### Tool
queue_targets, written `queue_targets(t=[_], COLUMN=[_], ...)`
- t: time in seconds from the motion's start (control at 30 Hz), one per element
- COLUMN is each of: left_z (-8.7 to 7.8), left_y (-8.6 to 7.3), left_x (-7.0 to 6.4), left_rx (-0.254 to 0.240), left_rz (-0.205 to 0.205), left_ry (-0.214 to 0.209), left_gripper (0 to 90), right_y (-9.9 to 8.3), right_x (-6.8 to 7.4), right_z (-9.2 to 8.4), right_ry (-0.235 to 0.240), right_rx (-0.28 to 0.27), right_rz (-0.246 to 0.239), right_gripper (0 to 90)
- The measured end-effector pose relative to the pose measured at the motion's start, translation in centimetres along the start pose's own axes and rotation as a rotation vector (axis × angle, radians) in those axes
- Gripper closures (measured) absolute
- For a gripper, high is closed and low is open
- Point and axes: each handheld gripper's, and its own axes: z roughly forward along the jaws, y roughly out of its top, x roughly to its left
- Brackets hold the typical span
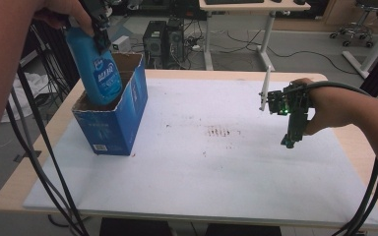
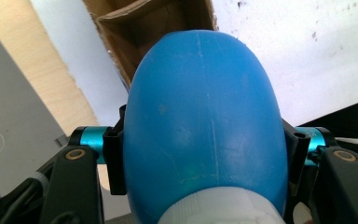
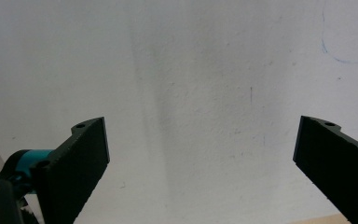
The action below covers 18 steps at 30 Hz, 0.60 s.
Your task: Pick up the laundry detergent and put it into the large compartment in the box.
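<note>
- A wooden table with a white sheet over most of its top is seen from above; the near corners of the table are cut off by the frame.
- A blue cardboard box, open at the top, stands near the table's far left corner, on the left edge of the white sheet.
- The left gripper is above that box and is clamped on a blue bottle, held near its cap end with its base pointing down.
- The bottle's lower part is inside the box opening, so its base is hidden by the box wall. Whether it touches the bottom cannot be told.
- In the left gripper view the bottle's blue body is pressed between the two black pads, with a white cap partly cut off at the bottom edge. Above the bottle the box's brown inside shows.
- The label print on the bottle is too small to read.
- The hand on the left gripper is partly out of frame at the top.
- The right gripper hangs over the right side of the table, well apart from the box, pointing down.
- In the right gripper view its jaws stand wide apart with nothing between them, over bare white sheet with faint marks.
</note>
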Motion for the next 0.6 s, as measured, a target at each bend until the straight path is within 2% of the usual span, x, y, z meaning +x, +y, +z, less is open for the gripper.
queue_targets(t=[0.17, 0.33, 0.6], left_z=[2.4, 4.8, 7.6], left_y=[0.4, 0.7, 0.8], left_x=[0.4, 0.8, 1.1], left_rx=[0.018, 0.039, 0.075], left_rz=[0.026, 0.074, 0.202], left_ry=[-0.016, -0.014, 0.016], left_gripper=[37.7, 37.7, 37.7], right_y=[0.0, 0.1, 0.4], right_x=[0.0, 0.0, -0.2], right_z=[0.1, 0.2, 0.5], right_ry=[0.001, 0.001, 0.005], right_rx=[0.006, 0.009, 0.011], right_rz=[-0.001, -0.006, -0.006], right_gripper=[2.4, 2.4, 2.4])
